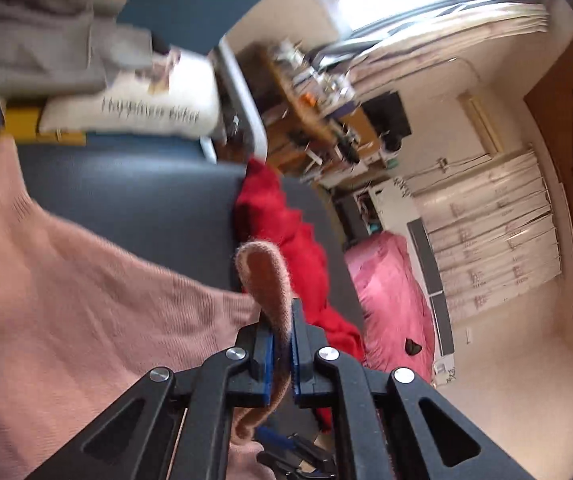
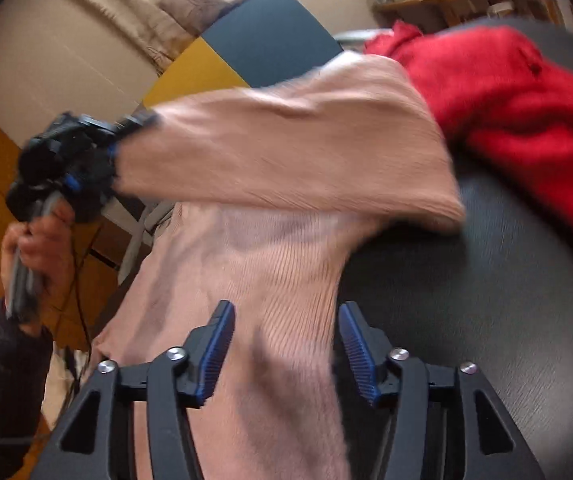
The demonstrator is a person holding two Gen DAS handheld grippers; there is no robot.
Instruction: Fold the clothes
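- Pink knit sweater [image 2: 286,208] lies across the dark table [image 2: 486,280], beside a red garment [image 2: 526,120].
- Left gripper [image 1: 282,344] pinches a sweater edge (lifted, blurred).
- Right gripper [image 2: 284,350] spreads wide over the sweater, gripping nothing.

Motion blurs the pink sweater [image 2: 286,152] at twelve o'clock; its lower part runs off at six o'clock.

The pillow [image 1: 134,114] lettering at ten o'clock is unreadable.

- the dark table top [image 2: 486,280] lies bare to the right of the right gripper [image 2: 284,344], whose fingers stand apart over the pink sweater [image 2: 270,264].
- the red garment [image 2: 526,112] heaps across the table's far side, blocking passage there.
- the left gripper [image 2: 98,152], clamped on the sweater's raised sleeve, crowds the left side.
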